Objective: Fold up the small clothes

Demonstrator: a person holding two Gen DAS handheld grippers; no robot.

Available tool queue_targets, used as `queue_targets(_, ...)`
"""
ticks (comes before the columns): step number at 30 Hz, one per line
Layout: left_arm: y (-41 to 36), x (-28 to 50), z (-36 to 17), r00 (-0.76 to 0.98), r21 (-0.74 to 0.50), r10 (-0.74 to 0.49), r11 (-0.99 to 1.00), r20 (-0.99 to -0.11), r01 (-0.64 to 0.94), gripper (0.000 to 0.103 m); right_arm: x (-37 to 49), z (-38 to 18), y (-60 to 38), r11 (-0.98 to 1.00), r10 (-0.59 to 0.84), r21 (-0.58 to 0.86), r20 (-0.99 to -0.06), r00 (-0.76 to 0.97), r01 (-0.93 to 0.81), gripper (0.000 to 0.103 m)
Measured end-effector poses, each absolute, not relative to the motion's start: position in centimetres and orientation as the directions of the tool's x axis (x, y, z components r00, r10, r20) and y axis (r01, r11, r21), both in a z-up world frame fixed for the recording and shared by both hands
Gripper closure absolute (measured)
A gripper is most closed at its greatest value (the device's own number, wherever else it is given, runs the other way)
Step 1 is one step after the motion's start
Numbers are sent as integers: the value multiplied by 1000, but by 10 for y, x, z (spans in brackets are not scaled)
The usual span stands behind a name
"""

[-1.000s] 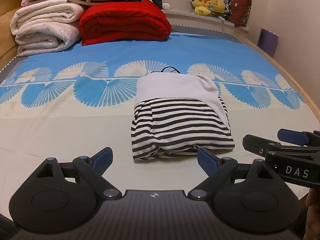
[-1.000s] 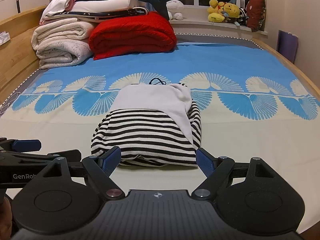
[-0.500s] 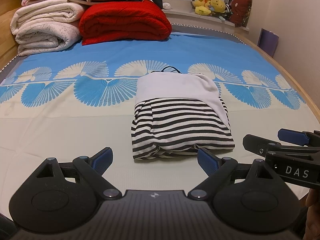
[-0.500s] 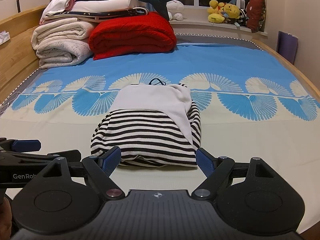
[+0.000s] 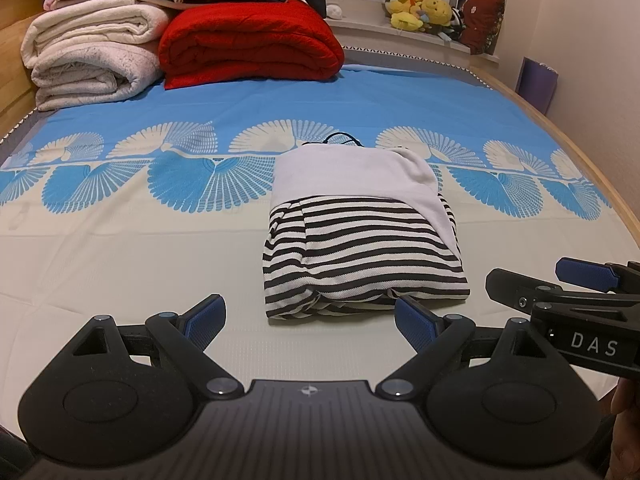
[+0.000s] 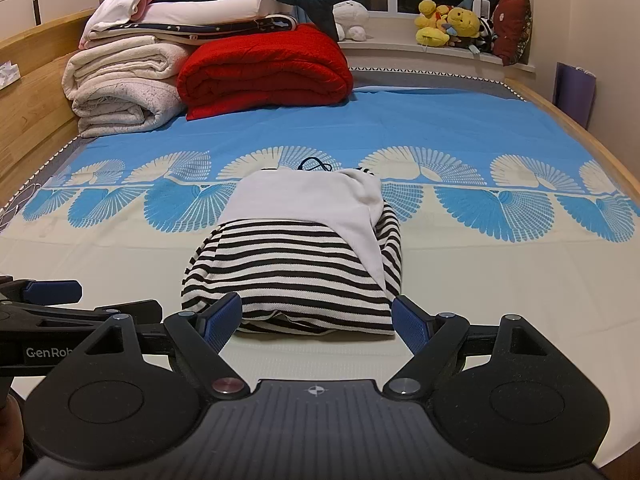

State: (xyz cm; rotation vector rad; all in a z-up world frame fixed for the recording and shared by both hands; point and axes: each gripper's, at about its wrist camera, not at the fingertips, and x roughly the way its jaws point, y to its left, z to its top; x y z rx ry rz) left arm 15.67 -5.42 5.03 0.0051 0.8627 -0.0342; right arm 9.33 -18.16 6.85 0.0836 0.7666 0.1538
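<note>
- Centrally, a black-and-white striped knit garment with a plain white panel [image 5: 362,248] lies folded into a compact bundle on the bed with a blue fan-patterned sheet [image 5: 120,264], near the front edge.
- Left hand-held gripper [image 5: 310,322]: jaws spread wide, holding nothing, poised just short of the bundle's near left corner.
- Right hand-held gripper [image 6: 316,322]: jaws likewise apart and empty, straddling the bundle's near edge without touching it; it also appears at the right margin of the left view.
- Judged stage: the fold looks nearly complete; the white panel drapes unevenly over the right side, and a thin black cord [image 6: 316,165] shows at the far edge.
- Advice: to finish well, pinch only the top layer at both near corners, keep both sides level, and smooth the loose panel flat so that the bundle does not spring open.
- Background: rolled cream blankets [image 5: 92,56] and a folded red quilt [image 5: 252,44] sit well apart.
</note>
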Motion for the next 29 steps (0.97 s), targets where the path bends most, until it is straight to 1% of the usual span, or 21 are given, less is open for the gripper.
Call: queue_targets(29, -55, 157, 50, 646, -13, -25, 1000, -763, 23, 9, 94, 69, -181, 986, 168, 131, -685, 708, -108, 20)
